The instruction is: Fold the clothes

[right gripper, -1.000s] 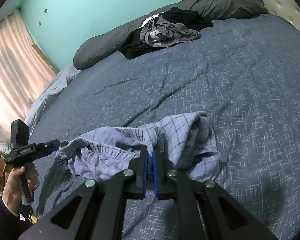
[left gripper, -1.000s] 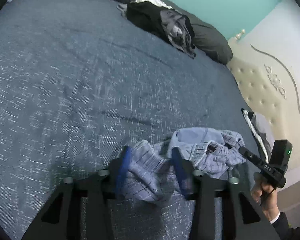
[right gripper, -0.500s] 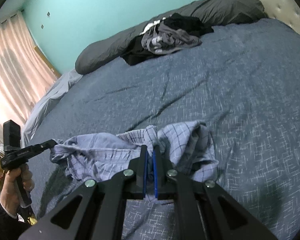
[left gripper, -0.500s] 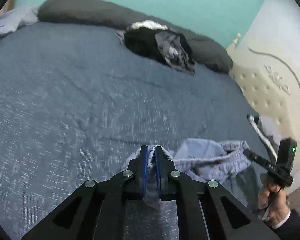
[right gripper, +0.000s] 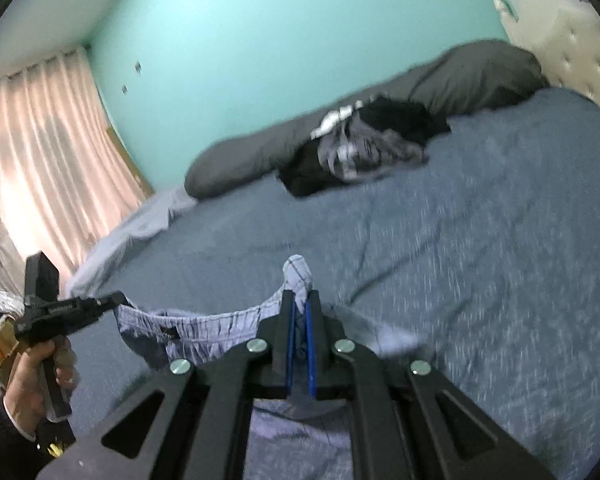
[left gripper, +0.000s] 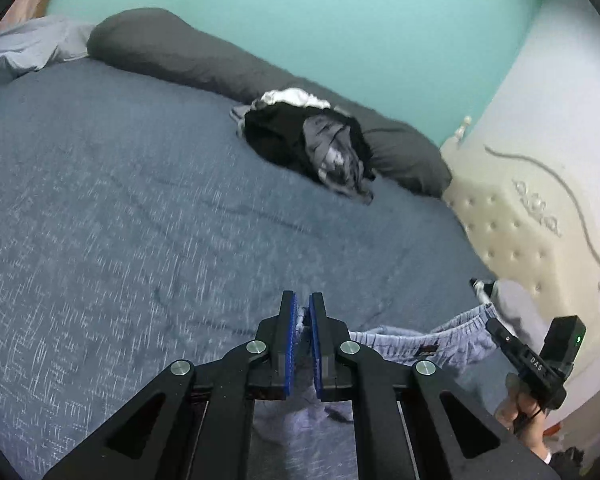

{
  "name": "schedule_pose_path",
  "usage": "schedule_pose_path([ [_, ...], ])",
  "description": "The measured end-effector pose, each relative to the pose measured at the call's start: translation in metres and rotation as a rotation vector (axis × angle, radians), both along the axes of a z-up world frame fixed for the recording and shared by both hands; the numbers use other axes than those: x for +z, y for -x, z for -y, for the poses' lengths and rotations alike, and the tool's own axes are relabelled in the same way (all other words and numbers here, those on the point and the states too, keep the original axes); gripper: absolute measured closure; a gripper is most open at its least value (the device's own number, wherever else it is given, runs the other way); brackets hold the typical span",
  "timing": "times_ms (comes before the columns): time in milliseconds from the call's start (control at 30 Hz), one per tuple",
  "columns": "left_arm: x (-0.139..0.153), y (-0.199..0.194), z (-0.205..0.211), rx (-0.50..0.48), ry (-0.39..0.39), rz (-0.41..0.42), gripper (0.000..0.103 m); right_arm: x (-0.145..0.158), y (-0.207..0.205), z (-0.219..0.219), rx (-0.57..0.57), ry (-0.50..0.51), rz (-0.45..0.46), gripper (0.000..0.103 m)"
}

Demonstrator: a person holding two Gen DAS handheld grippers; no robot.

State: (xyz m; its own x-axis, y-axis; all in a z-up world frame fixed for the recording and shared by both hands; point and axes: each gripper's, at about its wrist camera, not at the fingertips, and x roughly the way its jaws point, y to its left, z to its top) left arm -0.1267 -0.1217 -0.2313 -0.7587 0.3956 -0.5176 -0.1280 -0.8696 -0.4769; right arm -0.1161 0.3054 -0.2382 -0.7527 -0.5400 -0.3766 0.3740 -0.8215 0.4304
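Left gripper (left gripper: 303,312): lower centre of the left view; blue pads nearly together, clamped on a fold of the shorts' hem or band edge.
Right gripper (right gripper: 299,304): lower centre of the right view; pads pinched on cloth, a tuft of which sticks up past the tips.
Shorts (right gripper: 216,328): pale blue checked pair, held by both grippers above the near part of the bed; in the right view they fill the lower centre and lower left.
Long axis: the elastic waistband runs side to side between the two grippers, sagging a little in the middle.
Facing: the waistband is uppermost and the legs appear to hang downward, below both frames; a small dark label (right gripper: 167,331) on the band faces the right camera.
Step in hand (judged): spreading the shorts by the waistband so they can be laid flat.
Doing it well: keep both grips level and pull apart until the sag goes, then lower the legs onto the cover first so no crease is trapped.
Hazard (judged): each grip takes only a small bite, so a sharp tug could slip the cloth.
Bed (left gripper: 148,224): blue flecked cover, middle of both views.
Pile (left gripper: 312,144): dark clothes at upper centre, against a grey bolster (left gripper: 168,46); folded or not cannot be told.
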Motion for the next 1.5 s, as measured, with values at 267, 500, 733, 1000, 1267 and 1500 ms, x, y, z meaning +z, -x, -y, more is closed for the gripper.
schedule_pose_path([
  [267,0.028,-0.008,-0.006,0.001,-0.009,-0.072,0.096,0.017,0.005,-0.006,0.003,0.045,-0.043,0.098],
  [500,-0.005,0.006,-0.008,0.003,-0.023,0.071,0.097,0.007,0.012,-0.006,0.037,0.025,0.021,0.098],
  [733,-0.053,0.011,-0.022,-0.056,0.011,0.228,0.097,-0.043,0.029,0.001,0.068,-0.031,0.283,0.098],
  [1000,-0.082,-0.011,-0.024,-0.084,-0.003,0.326,0.097,-0.049,0.007,-0.015,0.060,-0.083,0.332,0.098],
  [1267,-0.055,-0.036,-0.028,-0.049,0.060,0.244,0.097,-0.038,-0.020,-0.029,0.056,-0.060,0.256,0.098],
  [1500,-0.067,-0.036,-0.029,-0.073,0.054,0.309,0.097,-0.047,-0.025,-0.022,0.105,-0.120,0.343,0.098],
])
